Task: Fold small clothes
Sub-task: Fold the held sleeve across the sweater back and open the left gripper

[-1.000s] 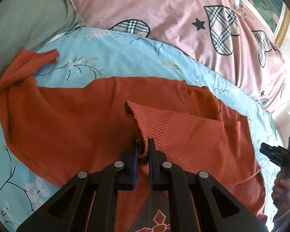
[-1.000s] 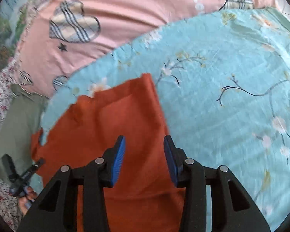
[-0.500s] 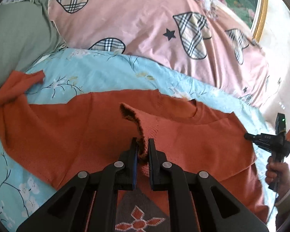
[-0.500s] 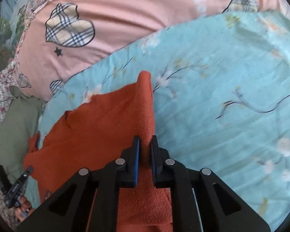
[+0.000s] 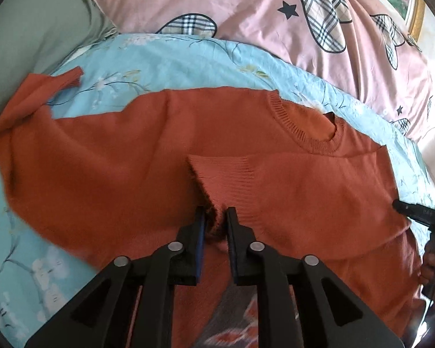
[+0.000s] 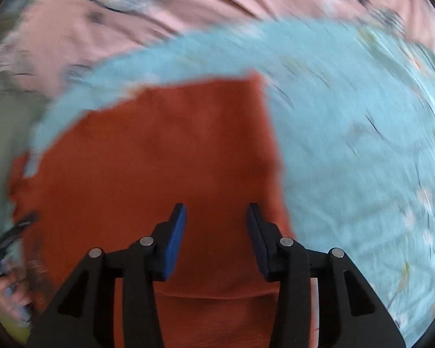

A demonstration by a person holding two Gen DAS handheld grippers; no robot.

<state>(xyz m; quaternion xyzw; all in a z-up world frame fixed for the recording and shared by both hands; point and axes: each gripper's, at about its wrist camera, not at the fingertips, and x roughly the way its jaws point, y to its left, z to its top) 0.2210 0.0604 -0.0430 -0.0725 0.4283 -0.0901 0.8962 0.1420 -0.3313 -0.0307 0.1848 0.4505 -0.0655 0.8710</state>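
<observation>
An orange knit sweater [image 5: 124,159] lies spread on the blue floral sheet [image 5: 165,66], neckline [image 5: 307,133] to the right. One sleeve is folded across its body, and the ribbed cuff [image 5: 226,174] reaches my left gripper [image 5: 214,220]. Those jaws are opening; the cuff's end still sits loosely between them. In the blurred right wrist view my right gripper [image 6: 216,220] hovers over the sweater's folded right edge [image 6: 264,133]. Its jaws are opening wide, with only flat cloth beneath them. The right gripper [image 5: 414,211] also shows at the left wrist view's right edge, in a hand.
A pink quilt with plaid hearts [image 5: 275,14] lies heaped behind the sheet. A green cloth [image 5: 29,34] is bunched at the far left. The other sleeve [image 5: 43,87] trails left over the sheet. Bare blue sheet [image 6: 362,145] stretches right of the sweater.
The right gripper closed on the sweater's edge half a second ago and has now let go and spread. The left jaws have parted a little, and the folded sleeve now lies flatter.
</observation>
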